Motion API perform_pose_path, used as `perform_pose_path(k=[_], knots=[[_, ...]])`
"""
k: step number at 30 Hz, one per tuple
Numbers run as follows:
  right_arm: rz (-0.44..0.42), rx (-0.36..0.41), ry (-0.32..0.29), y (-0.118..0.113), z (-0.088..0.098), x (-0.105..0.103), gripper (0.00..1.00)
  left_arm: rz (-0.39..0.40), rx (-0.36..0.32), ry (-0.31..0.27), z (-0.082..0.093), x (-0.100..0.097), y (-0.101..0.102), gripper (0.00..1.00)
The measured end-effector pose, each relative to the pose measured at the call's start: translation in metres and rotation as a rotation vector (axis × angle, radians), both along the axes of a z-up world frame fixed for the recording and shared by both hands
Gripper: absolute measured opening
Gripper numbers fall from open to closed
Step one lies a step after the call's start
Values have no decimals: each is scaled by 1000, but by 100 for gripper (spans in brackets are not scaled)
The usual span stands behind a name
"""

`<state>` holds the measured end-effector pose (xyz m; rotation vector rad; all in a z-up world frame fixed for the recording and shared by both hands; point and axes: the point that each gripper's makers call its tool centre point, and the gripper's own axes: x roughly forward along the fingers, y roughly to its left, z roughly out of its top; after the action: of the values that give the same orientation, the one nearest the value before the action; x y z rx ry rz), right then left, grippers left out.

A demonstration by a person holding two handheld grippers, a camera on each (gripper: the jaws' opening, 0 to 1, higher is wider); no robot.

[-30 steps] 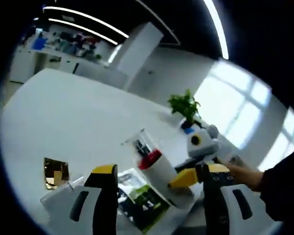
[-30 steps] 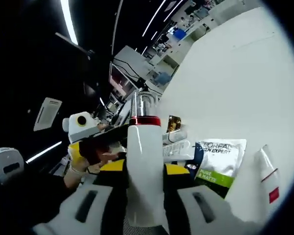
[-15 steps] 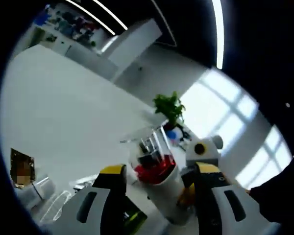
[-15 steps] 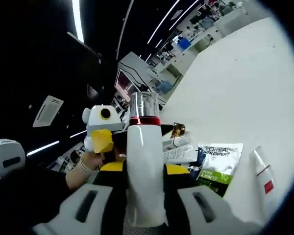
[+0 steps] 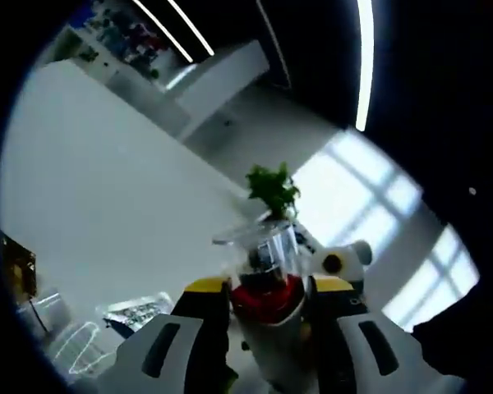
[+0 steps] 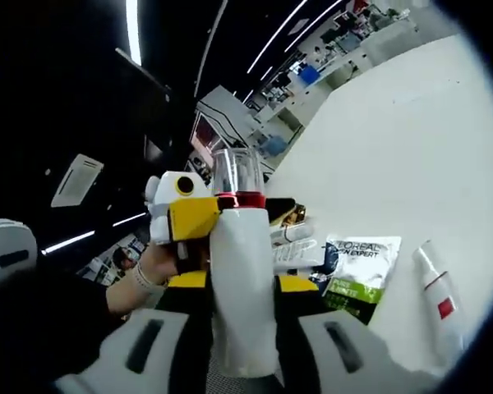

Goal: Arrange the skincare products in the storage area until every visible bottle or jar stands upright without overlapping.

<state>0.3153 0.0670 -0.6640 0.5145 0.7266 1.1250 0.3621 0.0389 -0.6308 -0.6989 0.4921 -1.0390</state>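
Table (image 6: 411, 139): wide white top, tilted in both views because the hands are rolled. It is the only landing place, and the bottle is held above it, so a slip means a fall and a roll.
Bottle (image 6: 242, 287): tall white body, red collar, clear cap. It stands between the jaws of the right gripper (image 6: 241, 283), well up off the table, with its cap toward the ceiling lights. In the left gripper view the same bottle (image 5: 267, 328) sits between that view's own jaws.
Right gripper: pinching the bottle's body from both sides; the grip looks firm and low on the body.
Left gripper (image 5: 267, 300): its yellow tips stand on either side of the red collar, just beside it. I cannot tell whether they are pressing it or only bracketing it. From the right gripper view, the left gripper (image 6: 189, 217) reaches in at collar height.
Risk, handover: if the right gripper lets go before the left has truly bitten, the bottle probably drops.
Risk, cap: a squeeze on the clear cap instead of the collar could pop it off or let the smooth plastic slide out.
Risk, twist: two grips pulling in different directions may lever the bottle out of one pair of jaws.
Sachet (image 6: 357, 267): lies flat, white and green, under the held bottle; setting down on it would leave the bottle overlapping and likely to tip.
Tube (image 6: 435, 300): lies flat beside the sachet, not yet upright.
Small tubes (image 6: 300, 246): lying behind the bottle, partly hidden; easy to knock on the way down.
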Motion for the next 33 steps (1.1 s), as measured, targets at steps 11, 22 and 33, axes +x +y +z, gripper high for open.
perform_pose_path(k=[11, 22, 33], knots=[[56, -16, -19, 3, -7, -5, 29, -3, -2, -2, 0, -7, 0, 31], [75, -59, -100, 2, -17, -6, 30, -25, 60, -22, -4, -10, -2, 30], [190, -243, -106, 3, -52, -26, 32, -139, 229, -29, -30, -30, -15, 30]])
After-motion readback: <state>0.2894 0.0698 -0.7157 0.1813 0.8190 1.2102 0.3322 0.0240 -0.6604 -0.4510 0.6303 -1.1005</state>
